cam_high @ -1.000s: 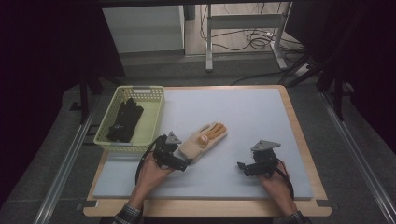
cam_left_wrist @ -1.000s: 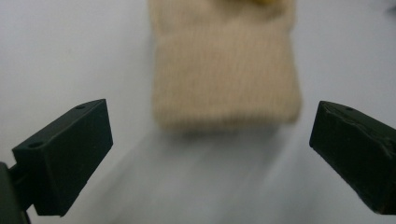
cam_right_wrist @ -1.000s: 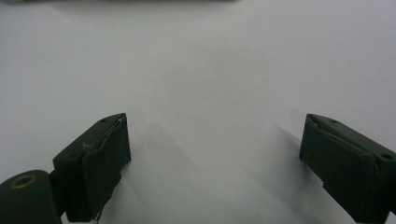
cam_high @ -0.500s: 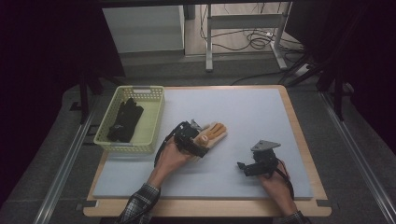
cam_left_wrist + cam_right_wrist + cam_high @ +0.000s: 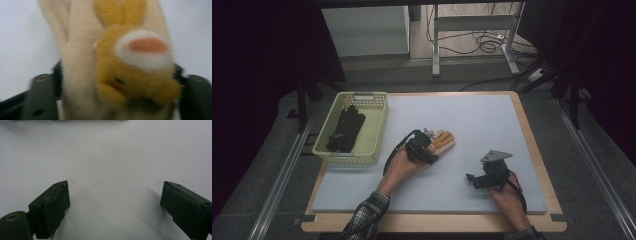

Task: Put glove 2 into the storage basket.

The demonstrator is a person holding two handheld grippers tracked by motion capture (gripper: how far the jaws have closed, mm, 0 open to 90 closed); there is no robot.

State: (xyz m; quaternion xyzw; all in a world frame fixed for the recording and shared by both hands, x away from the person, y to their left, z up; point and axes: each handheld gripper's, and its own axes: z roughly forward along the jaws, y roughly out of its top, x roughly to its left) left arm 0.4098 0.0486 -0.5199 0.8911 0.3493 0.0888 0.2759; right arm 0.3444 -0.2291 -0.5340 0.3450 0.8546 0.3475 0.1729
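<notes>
The left claw [image 5: 428, 149] is sitting at the centre of the high view, over the wrist end of a tan and orange glove [image 5: 443, 141] lying flat on the grey bench [image 5: 472, 115]. Its jaws have just been closing, and in the left gripper view they are standing against both flanks of the glove [image 5: 117, 65], with the cloth bunching up between them. I judge that they are now gripping it. The glove's fingers are pointing toward the upper right of the high view, away from the hand, so coming in from the cuff is giving the claw the thickest fold of cloth to pinch.

The right claw [image 5: 476, 180] is resting in the lower right of the high view, well apart from the glove, its jaws spread wide with nothing between them, as the right gripper view is showing over bare bench [image 5: 112, 157]. It seems to be waiting out of the way, leaving the left hand [image 5: 404, 165] room to work.

A yellow basket [image 5: 374, 125] is standing at the left edge of the bench, near the glove, with a black glove [image 5: 346, 129] already lying inside. That is suggesting the basket is the collecting place, and the tan glove is probably being picked up to join it.
</notes>
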